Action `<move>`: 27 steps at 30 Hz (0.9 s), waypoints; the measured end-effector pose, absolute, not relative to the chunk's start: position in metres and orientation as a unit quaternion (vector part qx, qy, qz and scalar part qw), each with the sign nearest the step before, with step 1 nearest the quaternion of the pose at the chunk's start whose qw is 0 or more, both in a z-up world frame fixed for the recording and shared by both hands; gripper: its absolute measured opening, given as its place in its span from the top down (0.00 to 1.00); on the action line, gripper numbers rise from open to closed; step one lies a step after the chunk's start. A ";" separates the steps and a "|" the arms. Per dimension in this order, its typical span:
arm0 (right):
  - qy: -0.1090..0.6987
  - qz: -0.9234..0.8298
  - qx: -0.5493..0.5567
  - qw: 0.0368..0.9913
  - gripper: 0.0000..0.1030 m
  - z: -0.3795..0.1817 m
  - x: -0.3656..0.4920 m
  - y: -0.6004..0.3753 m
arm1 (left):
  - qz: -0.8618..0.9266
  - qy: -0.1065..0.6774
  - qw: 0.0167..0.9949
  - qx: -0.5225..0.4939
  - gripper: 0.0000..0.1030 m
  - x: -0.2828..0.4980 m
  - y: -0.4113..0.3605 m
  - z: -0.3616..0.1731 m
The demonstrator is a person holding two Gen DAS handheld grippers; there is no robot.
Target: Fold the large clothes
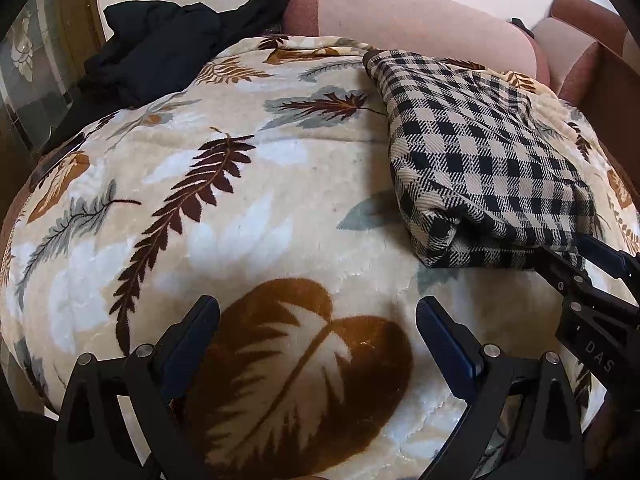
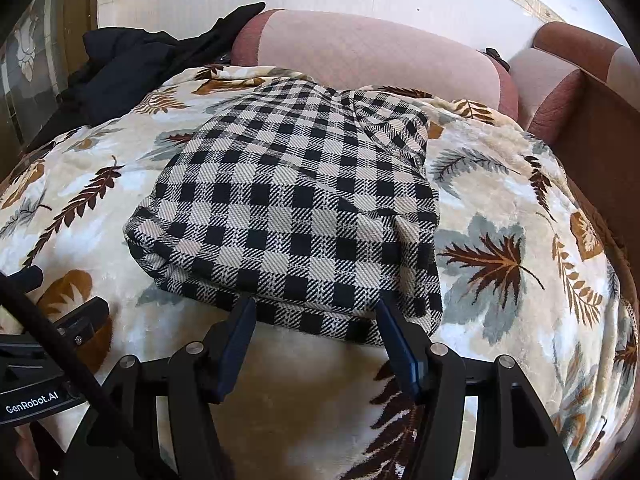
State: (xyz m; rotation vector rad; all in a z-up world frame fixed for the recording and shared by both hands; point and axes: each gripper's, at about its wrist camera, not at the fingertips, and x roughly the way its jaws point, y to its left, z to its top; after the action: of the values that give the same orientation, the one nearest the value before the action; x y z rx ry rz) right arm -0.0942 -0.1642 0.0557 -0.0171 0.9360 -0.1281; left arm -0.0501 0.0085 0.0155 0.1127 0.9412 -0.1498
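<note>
A folded black-and-cream checked garment (image 2: 296, 208) lies on a leaf-patterned blanket (image 2: 500, 320). In the right wrist view my right gripper (image 2: 316, 306) stands open, its two fingertips at the garment's near folded edge; the cloth runs wider than the gap and is not pinched. In the left wrist view the garment (image 1: 480, 152) sits to the right, with the right gripper (image 1: 576, 258) at its near corner. My left gripper (image 1: 316, 312) is open over bare blanket (image 1: 240, 220), left of the garment, nothing between its fingers. It also shows at the left edge as the left gripper (image 2: 60, 296).
A crumpled black garment (image 1: 160, 48) (image 2: 120, 68) lies at the back left. A pink bolster cushion (image 2: 360, 52) runs along the back, a brown sofa arm (image 2: 600, 140) stands at the right, and a wooden glazed cabinet (image 1: 28, 64) at the far left.
</note>
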 end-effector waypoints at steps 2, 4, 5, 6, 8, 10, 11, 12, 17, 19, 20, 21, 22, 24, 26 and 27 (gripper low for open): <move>0.451 -0.062 -0.009 0.890 0.35 0.055 -0.094 -0.164 | -0.072 0.453 0.887 0.054 0.04 -0.050 0.008 0.015; 0.452 -0.062 -0.009 0.890 0.35 0.055 -0.094 -0.164 | -0.073 0.453 0.887 0.054 0.04 -0.050 0.008 0.015; 0.452 -0.062 -0.009 0.890 0.35 0.055 -0.094 -0.164 | -0.073 0.453 0.887 0.054 0.04 -0.050 0.008 0.015; 0.452 -0.062 -0.009 0.890 0.35 0.055 -0.094 -0.164 | -0.073 0.453 0.887 0.054 0.04 -0.050 0.008 0.015; 0.451 -0.062 -0.009 0.890 0.34 0.054 -0.094 -0.165 | -0.074 0.454 0.886 0.053 0.04 -0.050 0.009 0.014; 0.452 -0.061 -0.009 0.890 0.34 0.055 -0.094 -0.164 | -0.075 0.454 0.886 0.053 0.04 -0.050 0.009 0.015; 0.453 -0.061 -0.009 0.890 0.34 0.054 -0.094 -0.165 | -0.076 0.455 0.886 0.052 0.04 -0.050 0.008 0.014; 0.453 -0.061 -0.009 0.889 0.34 0.054 -0.094 -0.165 | -0.077 0.455 0.886 0.052 0.04 -0.050 0.009 0.014; 0.451 -0.062 -0.010 0.890 0.34 0.055 -0.095 -0.165 | -0.079 0.456 0.885 0.053 0.04 -0.050 0.008 0.013; 0.450 -0.063 -0.011 0.891 0.34 0.055 -0.094 -0.164 | -0.079 0.456 0.885 0.054 0.04 -0.050 0.008 0.013; 0.450 -0.063 -0.011 0.891 0.34 0.055 -0.094 -0.164 | -0.079 0.456 0.885 0.054 0.04 -0.050 0.008 0.013; 0.450 -0.063 -0.011 0.891 0.34 0.055 -0.094 -0.164 | -0.080 0.456 0.885 0.054 0.04 -0.050 0.008 0.013; 0.450 -0.063 -0.011 0.891 0.34 0.055 -0.094 -0.164 | -0.080 0.456 0.885 0.054 0.04 -0.050 0.008 0.013; 0.451 -0.062 -0.011 0.890 0.33 0.055 -0.094 -0.164 | -0.079 0.456 0.885 0.054 0.04 -0.050 0.008 0.013; 0.452 -0.062 -0.012 0.890 0.33 0.054 -0.094 -0.164 | -0.079 0.456 0.885 0.053 0.04 -0.050 0.008 0.013; 0.452 -0.061 -0.012 0.890 0.33 0.054 -0.094 -0.164 | -0.080 0.456 0.885 0.053 0.04 -0.049 0.009 0.013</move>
State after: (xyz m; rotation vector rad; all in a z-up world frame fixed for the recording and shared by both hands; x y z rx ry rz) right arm -0.0938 -0.1636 0.0536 -0.0255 0.9390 -0.1275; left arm -0.0493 0.0092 0.0127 0.1097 0.9496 -0.1660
